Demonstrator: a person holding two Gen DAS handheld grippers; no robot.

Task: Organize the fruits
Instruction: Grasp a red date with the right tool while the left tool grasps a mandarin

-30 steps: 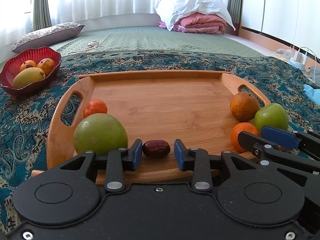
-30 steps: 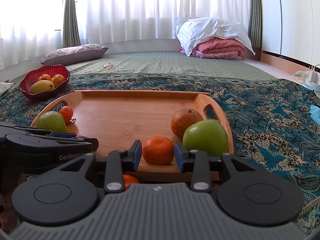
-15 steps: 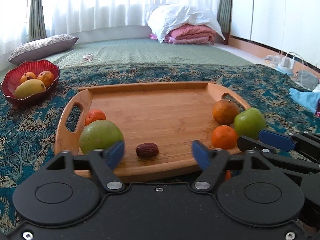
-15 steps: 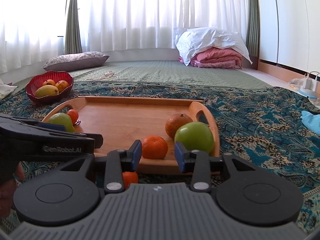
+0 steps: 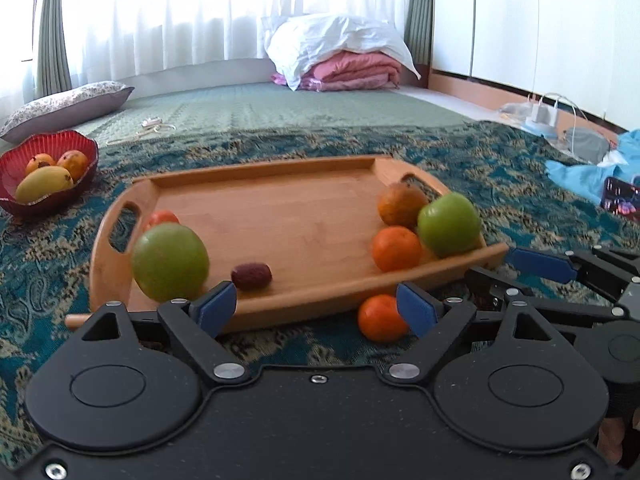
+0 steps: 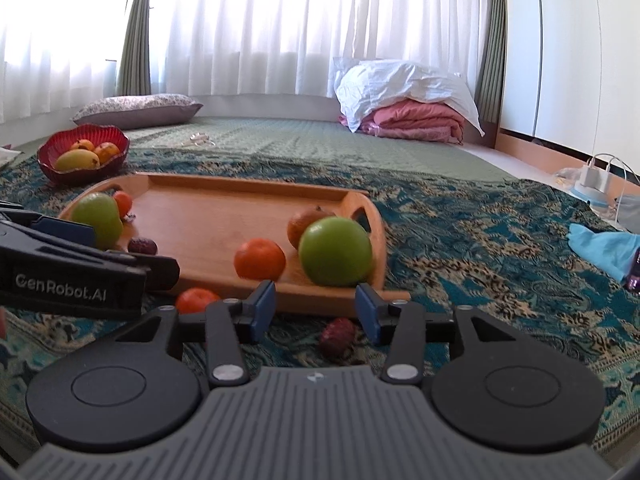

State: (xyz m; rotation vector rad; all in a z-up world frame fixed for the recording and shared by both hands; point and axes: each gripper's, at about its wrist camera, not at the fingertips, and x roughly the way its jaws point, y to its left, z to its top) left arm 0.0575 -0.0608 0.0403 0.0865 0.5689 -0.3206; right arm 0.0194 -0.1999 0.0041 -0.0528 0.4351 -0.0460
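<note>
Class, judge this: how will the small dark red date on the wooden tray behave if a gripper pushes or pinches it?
The date looks oblong, so it probably rolls sideways. Small, likely light. Wrinkled skin should grip.

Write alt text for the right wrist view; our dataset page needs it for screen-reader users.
The open right gripper hovers over a patterned blanket, facing a wooden tray that holds two green fruits and oranges. One orange and a dark red fruit lie off the tray.

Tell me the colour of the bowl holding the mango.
Red; the bowl shows best in the right wrist view.
</note>
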